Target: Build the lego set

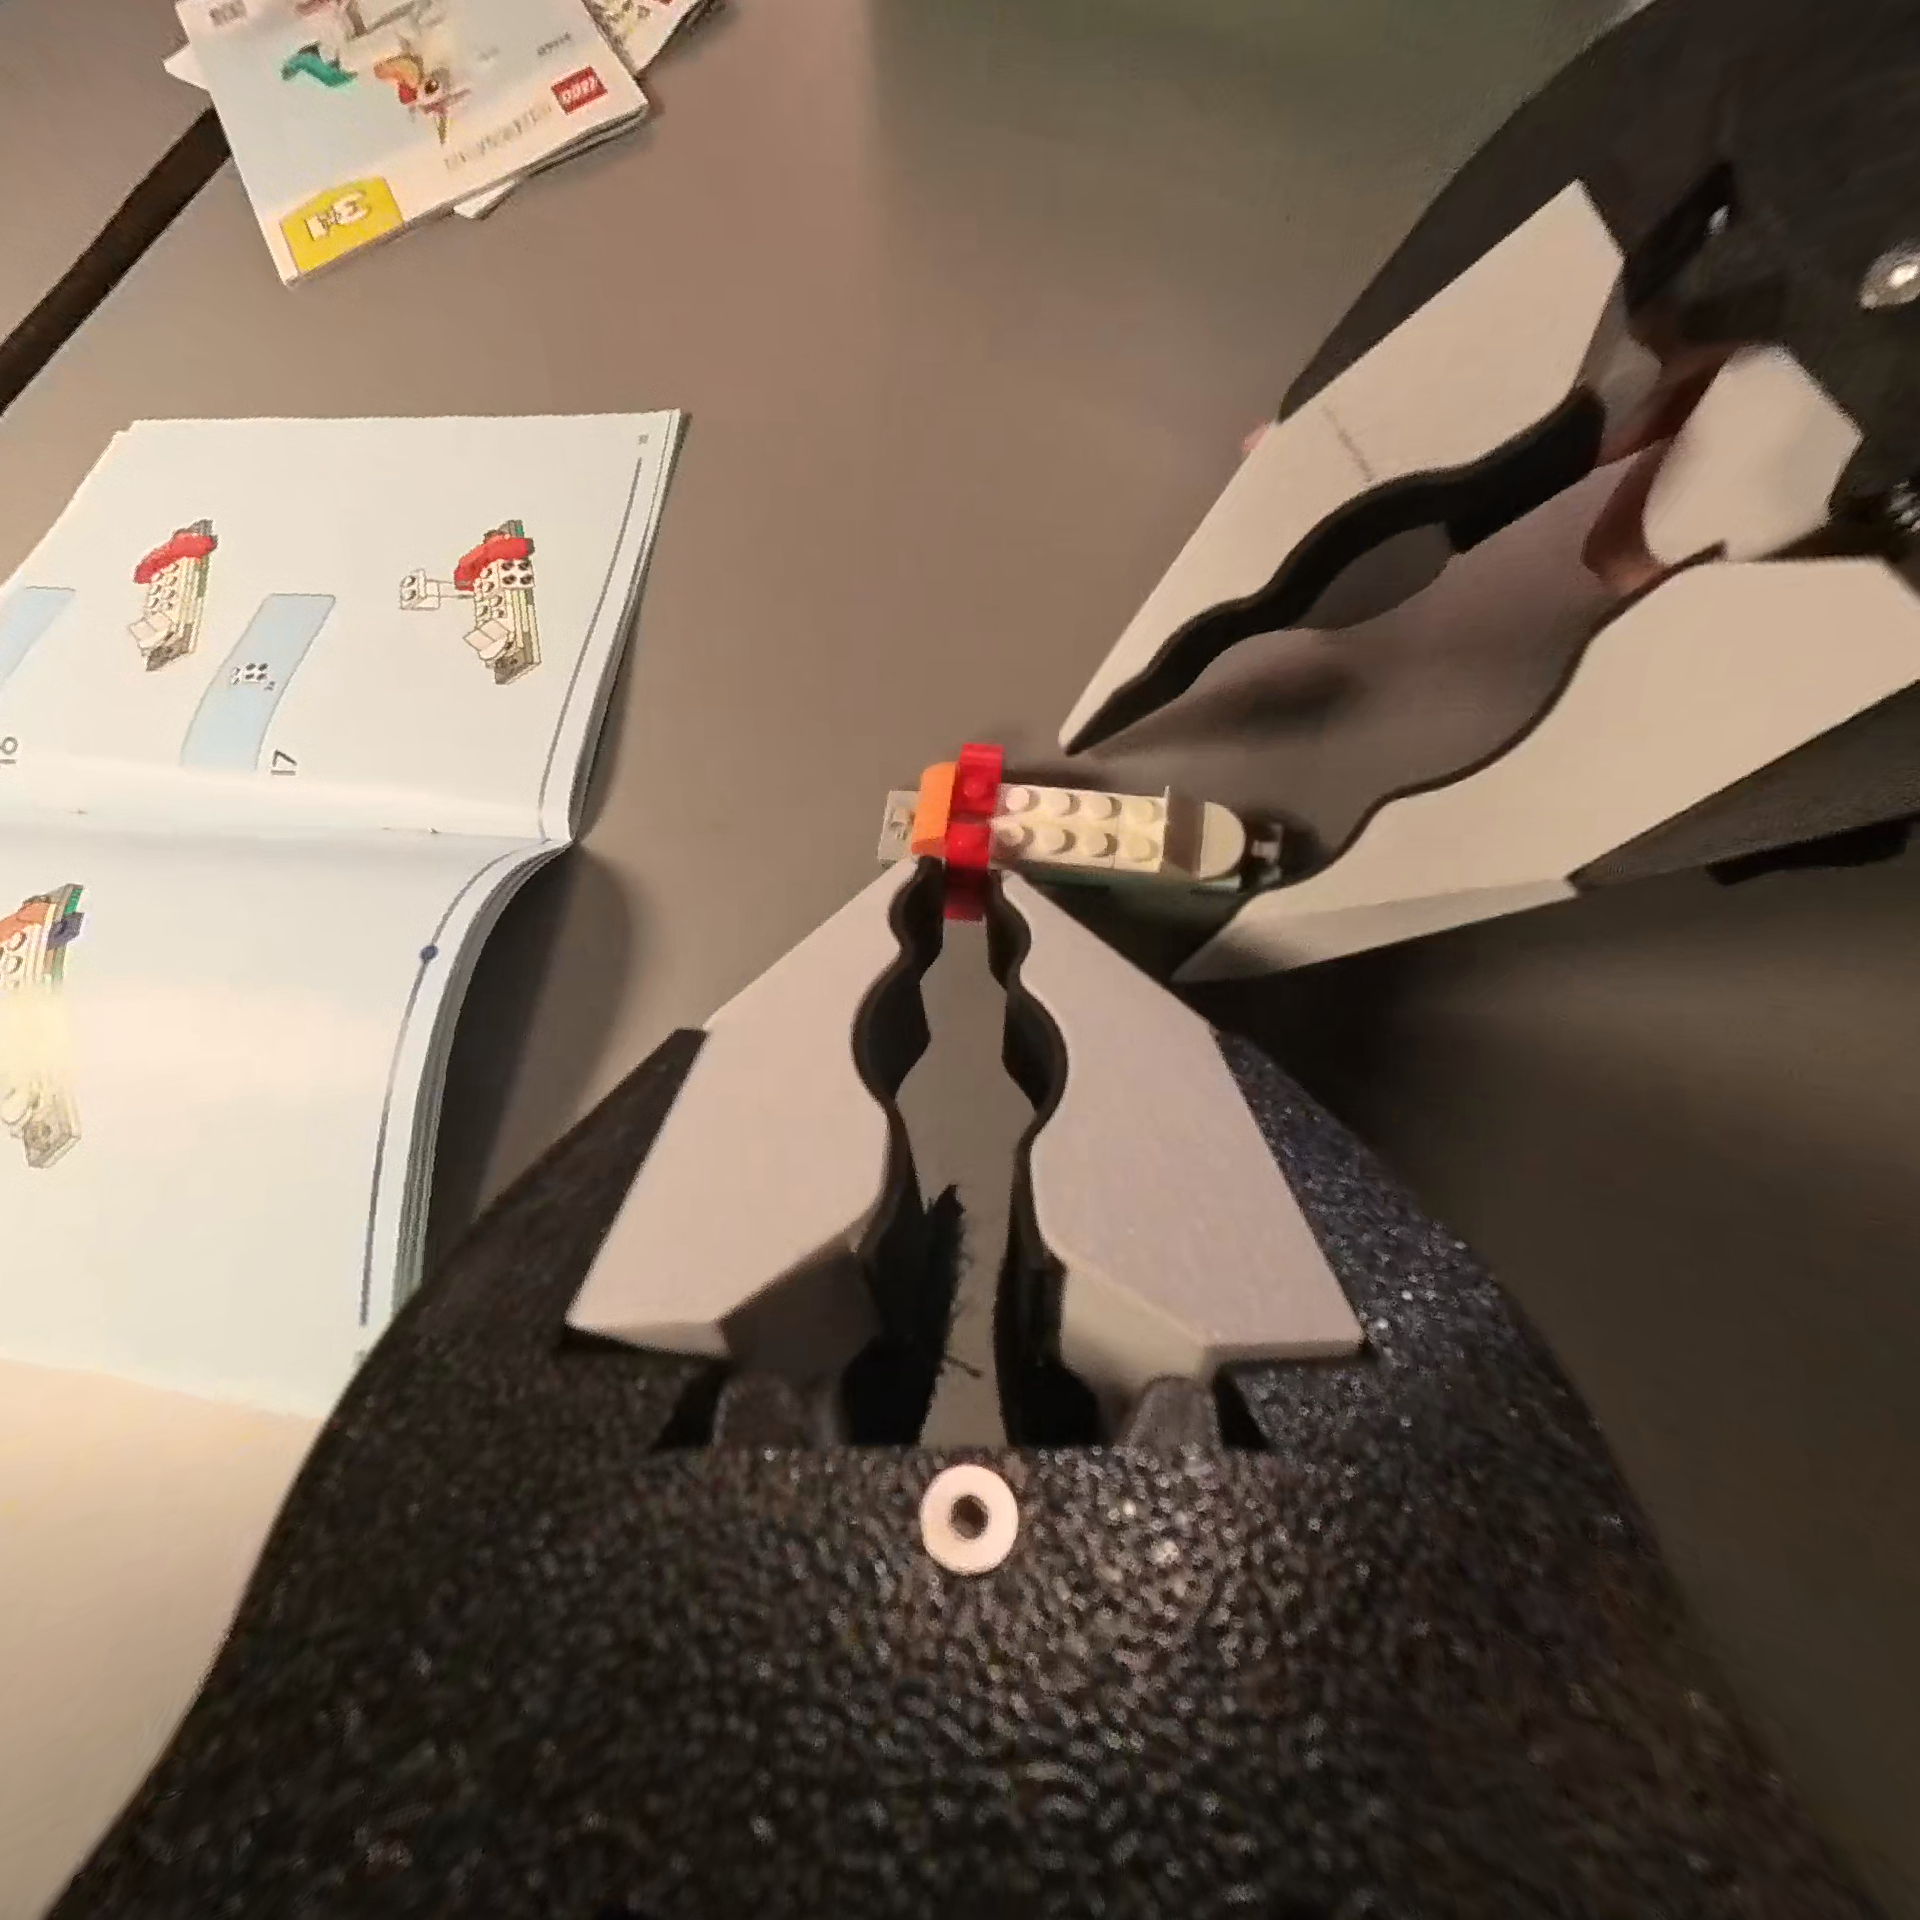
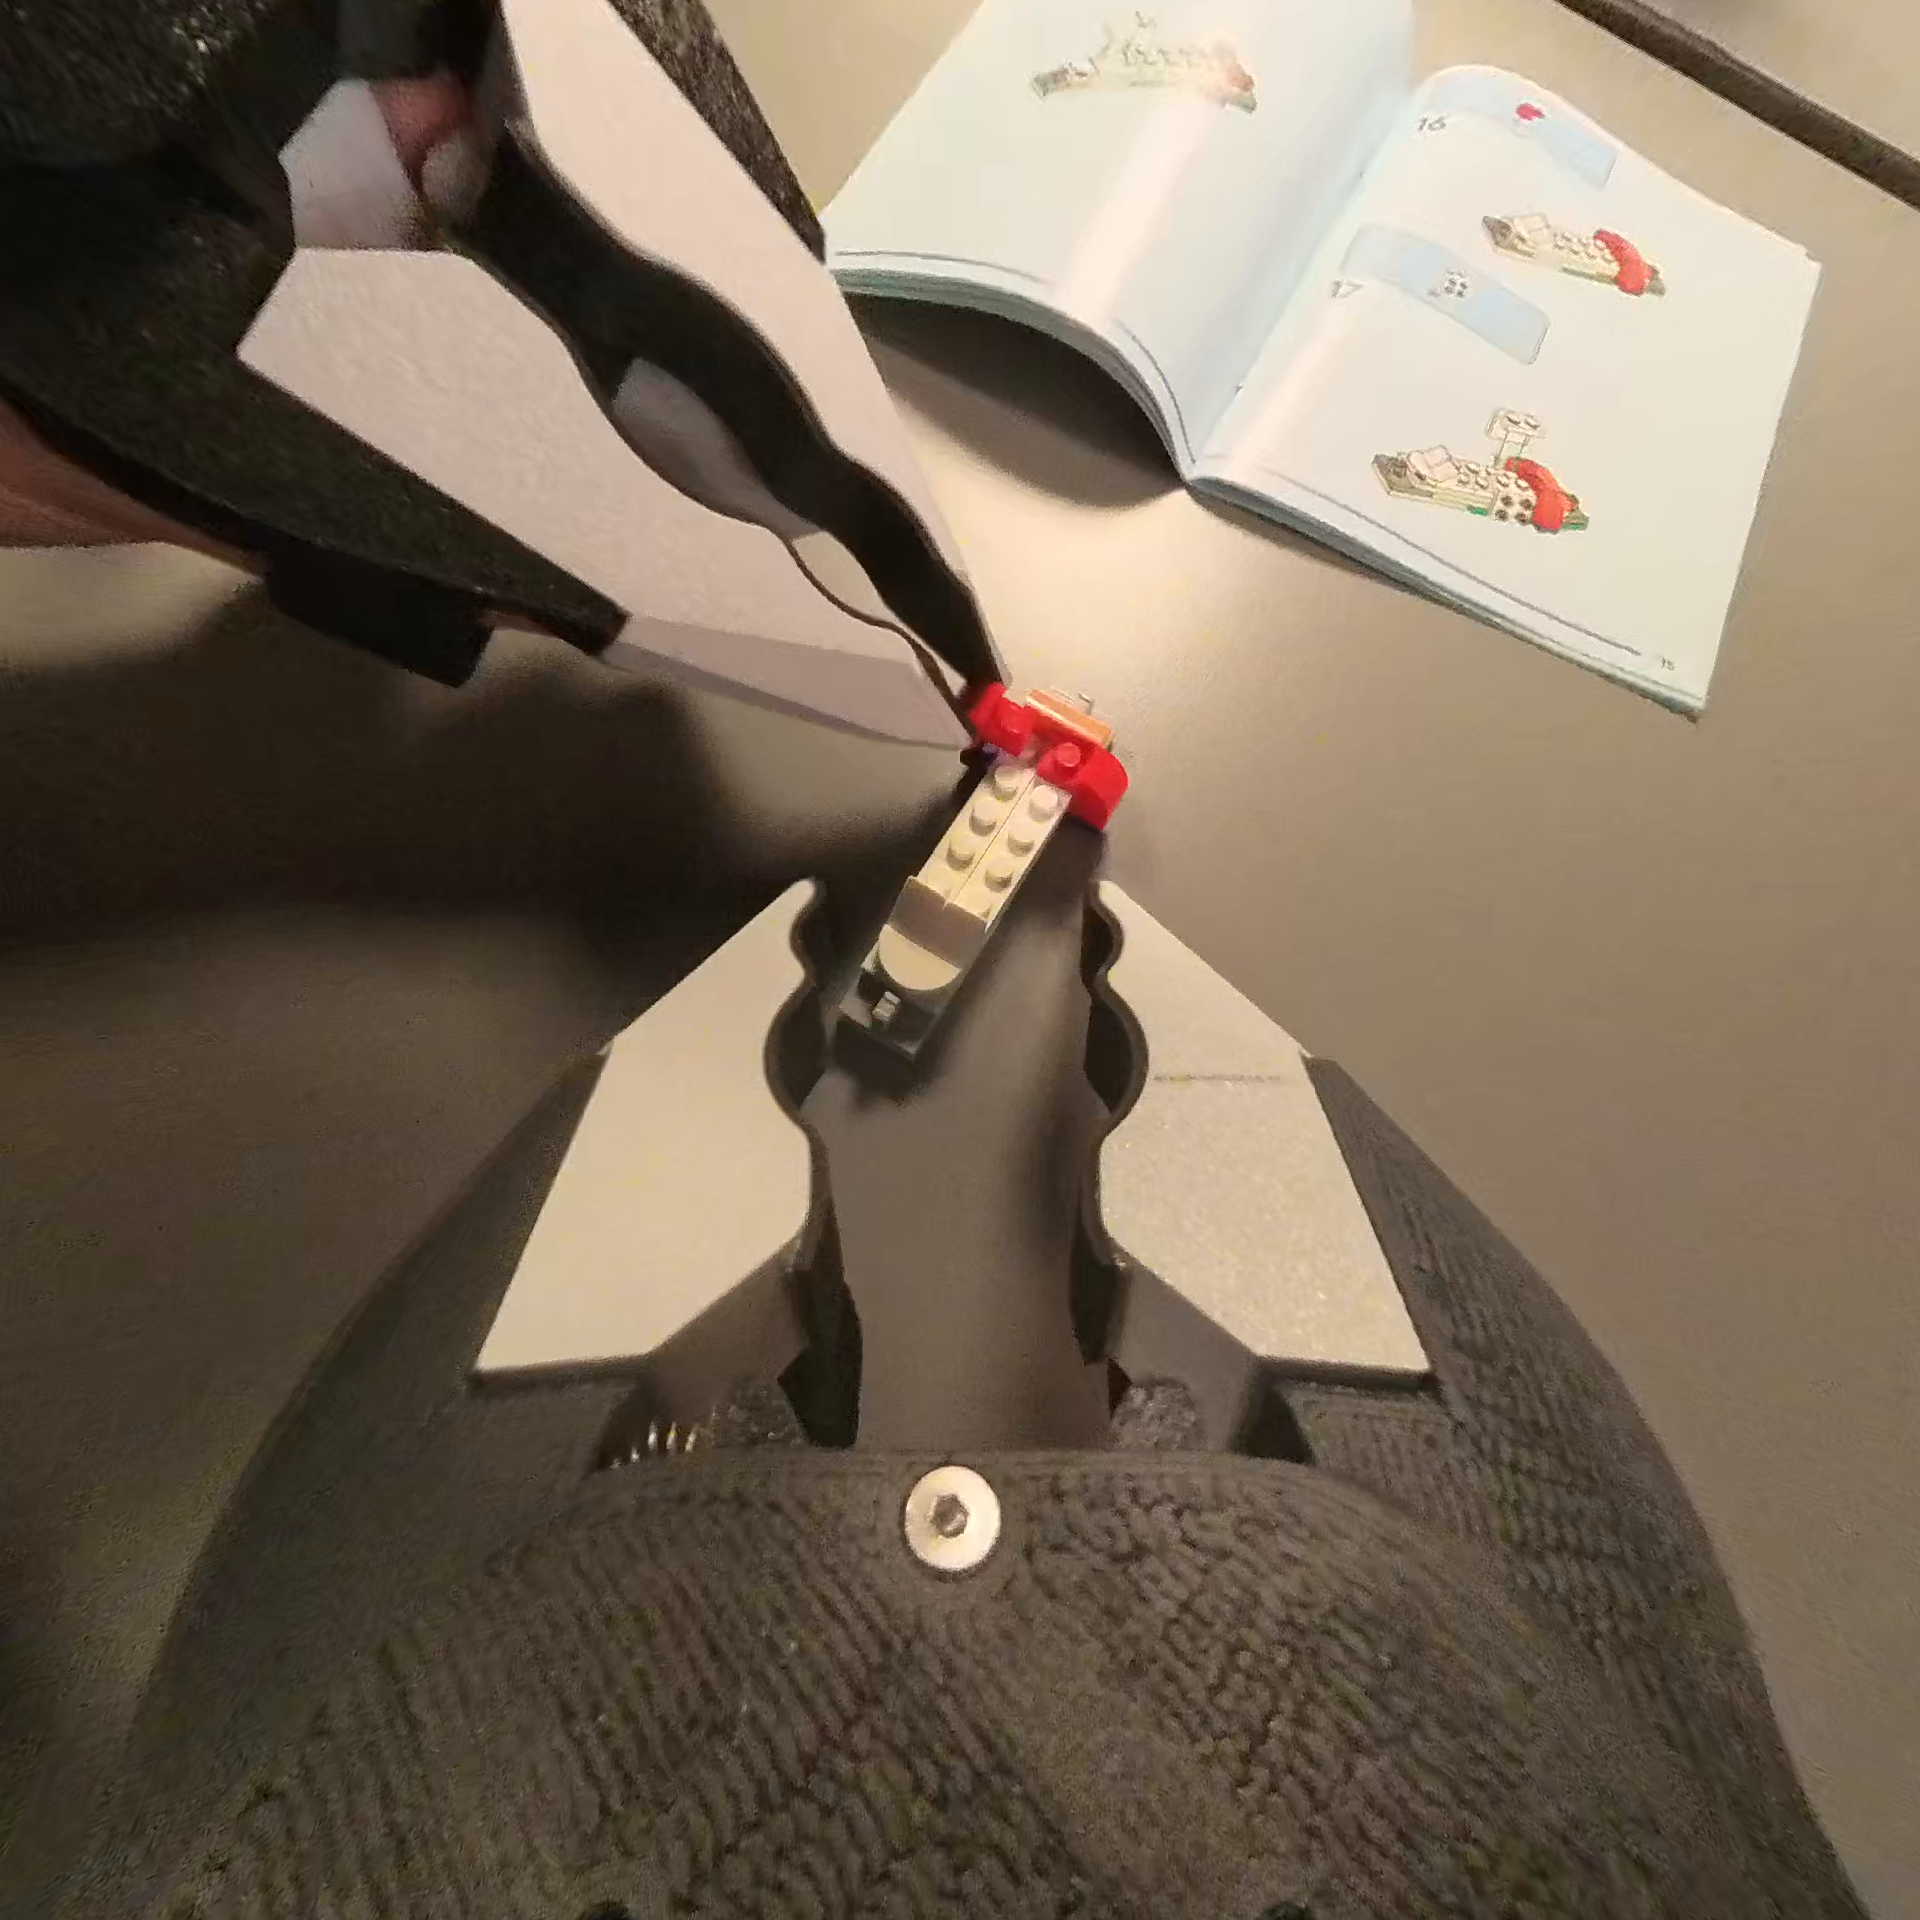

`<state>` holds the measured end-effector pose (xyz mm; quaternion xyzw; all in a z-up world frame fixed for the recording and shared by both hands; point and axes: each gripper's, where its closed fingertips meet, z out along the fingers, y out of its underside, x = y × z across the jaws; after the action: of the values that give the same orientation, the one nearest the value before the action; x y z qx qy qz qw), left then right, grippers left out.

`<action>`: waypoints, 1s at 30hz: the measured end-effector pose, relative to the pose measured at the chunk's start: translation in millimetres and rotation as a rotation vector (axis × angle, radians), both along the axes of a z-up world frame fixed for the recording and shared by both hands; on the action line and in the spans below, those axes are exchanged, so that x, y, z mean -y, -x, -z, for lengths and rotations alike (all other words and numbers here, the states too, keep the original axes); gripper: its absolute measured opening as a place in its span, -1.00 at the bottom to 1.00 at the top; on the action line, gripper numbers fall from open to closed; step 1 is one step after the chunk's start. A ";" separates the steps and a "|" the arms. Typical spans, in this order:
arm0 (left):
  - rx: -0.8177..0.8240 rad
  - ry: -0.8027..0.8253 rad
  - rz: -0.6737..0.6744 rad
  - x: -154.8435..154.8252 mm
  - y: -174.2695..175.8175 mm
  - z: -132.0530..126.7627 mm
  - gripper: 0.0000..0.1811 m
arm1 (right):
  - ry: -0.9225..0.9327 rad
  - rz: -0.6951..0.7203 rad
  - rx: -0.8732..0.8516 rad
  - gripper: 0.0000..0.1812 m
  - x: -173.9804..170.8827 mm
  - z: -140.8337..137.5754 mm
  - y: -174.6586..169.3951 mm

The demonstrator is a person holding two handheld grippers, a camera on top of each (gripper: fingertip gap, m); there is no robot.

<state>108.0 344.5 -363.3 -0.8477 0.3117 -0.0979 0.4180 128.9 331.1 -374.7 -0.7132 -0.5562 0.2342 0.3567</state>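
A small lego model [image 1: 1070,826] of white studded bricks, with a red arch piece [image 1: 971,821] and an orange piece [image 1: 935,816] at one end, is low over the grey table. My left gripper [image 1: 951,894] is shut on the red piece at the model's side. In the right wrist view the model [image 2: 987,862] lies lengthwise between the fingers of my right gripper [image 2: 951,899]. They stand apart, and the dark end of the model is close to the left finger. The left gripper [image 2: 971,727] pinches the red piece [image 2: 997,712] from the upper left. The right gripper [image 1: 1127,857] also reaches in from the right in the left wrist view.
An open instruction booklet [image 1: 312,727] lies left of the model and shows in the right wrist view [image 2: 1351,312] at the far right. Closed booklets [image 1: 416,114] lie farther back. The table's dark edge [image 1: 104,260] runs along the far left. Less than 4 cm separates the two grippers' tips.
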 end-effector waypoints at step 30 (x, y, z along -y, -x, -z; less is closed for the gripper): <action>0.024 0.050 -0.079 -6.1 1.2 7.9 -0.92 | -0.006 0.037 0.009 -0.79 -12.0 -0.2 4.8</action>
<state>106.8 350.6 -371.3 -0.8682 0.2705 -0.0995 0.4038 124.1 343.1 -374.5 -0.7232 -0.5451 0.2228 0.3608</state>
